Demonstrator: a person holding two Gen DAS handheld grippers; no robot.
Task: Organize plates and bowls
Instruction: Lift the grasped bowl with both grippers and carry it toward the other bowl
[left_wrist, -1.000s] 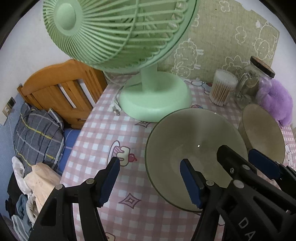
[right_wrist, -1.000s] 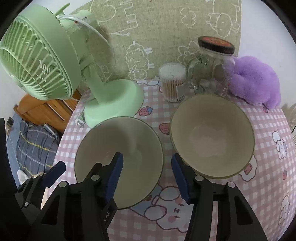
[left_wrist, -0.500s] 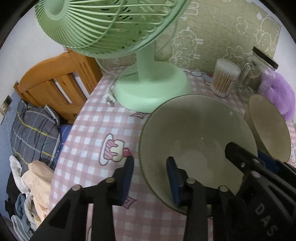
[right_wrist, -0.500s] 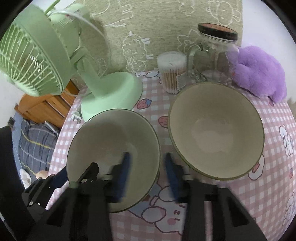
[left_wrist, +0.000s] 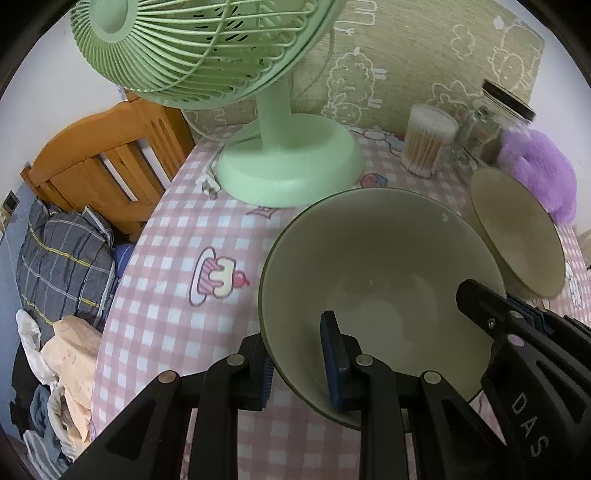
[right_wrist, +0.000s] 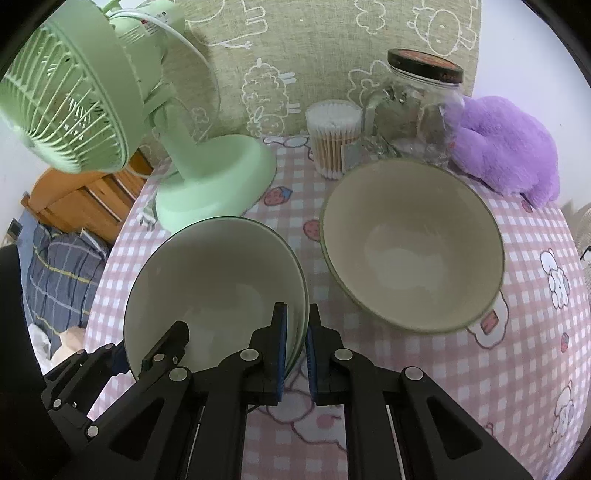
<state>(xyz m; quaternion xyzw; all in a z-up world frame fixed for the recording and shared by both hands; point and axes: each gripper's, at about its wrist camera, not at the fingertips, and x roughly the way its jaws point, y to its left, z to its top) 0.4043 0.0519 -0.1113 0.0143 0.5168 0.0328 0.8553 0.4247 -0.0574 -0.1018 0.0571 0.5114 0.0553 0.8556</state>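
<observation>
Two cream bowls with green rims stand on a pink checked tablecloth (right_wrist: 517, 369). Both grippers hold the left bowl (left_wrist: 380, 288) (right_wrist: 214, 280). My left gripper (left_wrist: 299, 369) (right_wrist: 140, 354) is closing on its near left rim, with the wall between the blue pads (left_wrist: 334, 362). At the near right rim, my right gripper (right_wrist: 295, 350) (left_wrist: 509, 302) is closing too, pads (right_wrist: 280, 347) pressing the wall from both sides. The second bowl (right_wrist: 410, 243) (left_wrist: 517, 236) sits untouched just to the right.
A green table fan (left_wrist: 288, 162) stands behind the held bowl. Further back are a tub of cotton swabs (right_wrist: 334, 136), a glass jar (right_wrist: 417, 107) and a purple plush (right_wrist: 506, 147). The table's left edge drops to a wooden bed frame (left_wrist: 103, 162) and bedding.
Both grippers went from wide open to closed on the left bowl's rim, one at each side. The bowls themselves have stayed where they were.
</observation>
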